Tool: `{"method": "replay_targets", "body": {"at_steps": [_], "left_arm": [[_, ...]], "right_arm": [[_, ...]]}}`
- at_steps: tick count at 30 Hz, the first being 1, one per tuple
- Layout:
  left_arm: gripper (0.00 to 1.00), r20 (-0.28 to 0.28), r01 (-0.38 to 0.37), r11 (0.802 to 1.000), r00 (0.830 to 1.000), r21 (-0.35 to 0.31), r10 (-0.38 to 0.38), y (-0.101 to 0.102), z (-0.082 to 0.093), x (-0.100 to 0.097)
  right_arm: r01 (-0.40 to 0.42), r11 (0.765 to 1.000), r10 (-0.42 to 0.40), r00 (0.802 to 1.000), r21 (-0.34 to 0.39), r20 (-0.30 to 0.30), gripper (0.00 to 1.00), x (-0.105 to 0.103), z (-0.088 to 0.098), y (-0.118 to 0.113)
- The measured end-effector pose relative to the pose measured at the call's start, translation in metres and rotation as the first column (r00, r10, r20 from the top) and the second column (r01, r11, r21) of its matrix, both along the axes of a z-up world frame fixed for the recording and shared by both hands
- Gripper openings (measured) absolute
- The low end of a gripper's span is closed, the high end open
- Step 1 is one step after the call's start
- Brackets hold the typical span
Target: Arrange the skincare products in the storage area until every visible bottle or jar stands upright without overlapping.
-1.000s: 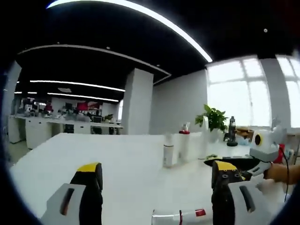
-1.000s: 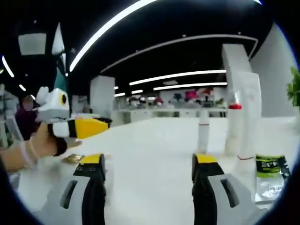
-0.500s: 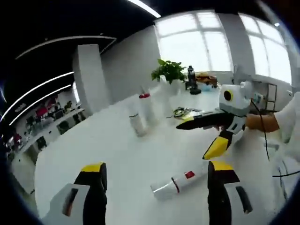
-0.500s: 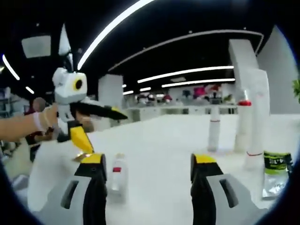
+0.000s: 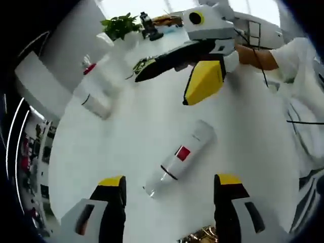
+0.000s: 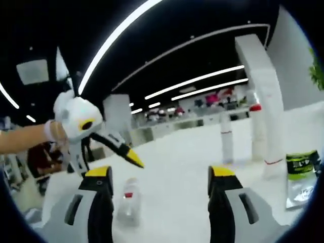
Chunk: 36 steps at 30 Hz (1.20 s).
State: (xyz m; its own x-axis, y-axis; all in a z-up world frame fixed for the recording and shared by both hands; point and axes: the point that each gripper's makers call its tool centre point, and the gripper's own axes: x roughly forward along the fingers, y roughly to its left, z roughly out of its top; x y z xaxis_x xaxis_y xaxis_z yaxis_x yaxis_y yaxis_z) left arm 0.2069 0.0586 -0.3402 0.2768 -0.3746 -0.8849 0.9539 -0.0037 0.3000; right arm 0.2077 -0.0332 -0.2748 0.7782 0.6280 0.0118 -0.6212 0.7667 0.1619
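Lying flat on table [image 5: 126, 131]: white bottle [image 5: 178, 157]; others upright.

Daylight is pouring from the windows [image 5: 263, 7], washing the white table [image 5: 126, 131] nearly featureless and blowing out its far edge. Ceiling light strips [image 6: 121, 35] are glowing against a dark ceiling. Fisheye bending is curving everything, and motion blur is softening both views.

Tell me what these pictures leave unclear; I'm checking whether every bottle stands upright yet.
- Lying bottle, right gripper view: blurred, partly hidden behind that gripper's jaw.
- Green-labelled packet, right gripper view: cut off by the picture's edge, print unreadable.
- Standing bottles, left gripper view: motion-blurred; count and labels unclear.
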Motion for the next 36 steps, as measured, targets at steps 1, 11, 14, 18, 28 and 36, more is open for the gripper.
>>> {"method": "replay_targets", "body": {"at_steps": [1, 11, 14, 18, 28, 36], "left_arm": [[0.71, 0.004, 0.003, 1.0, 1.0, 0.014, -0.003, 0.0, -0.001, -0.001], [0.45, -0.015, 0.094, 0.976, 0.996, 0.194, -0.093, -0.011, -0.012, -0.006], [0.42, -0.017, 0.093, 0.981, 0.996, 0.171, -0.092, -0.015, -0.014, -0.024], [0.32, -0.087, 0.148, 0.968, 0.987, 0.201, -0.133, -0.013, -0.019, -0.039], [0.21, -0.138, 0.116, 0.964, 0.987, 0.239, -0.084, -0.008, -0.024, -0.055], [0.2, -0.175, -0.023, 0.98, 0.983, 0.196, 0.058, -0.003, -0.017, -0.026]], "right_arm": [[-0.002, 1.0, 0.002, 1.0, -0.003, -0.002, 0.76, 0.0, 0.0, 0.0], [-0.003, 1.0, 0.003, 1.0, 0.026, -0.008, 0.76, 0.0, 0.005, -0.004], [0.005, 0.998, -0.005, 1.0, 0.058, -0.008, 0.76, 0.001, 0.01, -0.008], [0.008, 0.998, -0.008, 1.0, 0.064, -0.006, 0.75, 0.002, 0.011, -0.007], [-0.004, 0.998, 0.008, 0.998, -0.07, 0.059, 0.72, 0.002, 0.005, 0.003], [0.022, 0.988, -0.004, 0.992, -0.153, 0.123, 0.72, 0.022, 0.009, -0.001]]}}
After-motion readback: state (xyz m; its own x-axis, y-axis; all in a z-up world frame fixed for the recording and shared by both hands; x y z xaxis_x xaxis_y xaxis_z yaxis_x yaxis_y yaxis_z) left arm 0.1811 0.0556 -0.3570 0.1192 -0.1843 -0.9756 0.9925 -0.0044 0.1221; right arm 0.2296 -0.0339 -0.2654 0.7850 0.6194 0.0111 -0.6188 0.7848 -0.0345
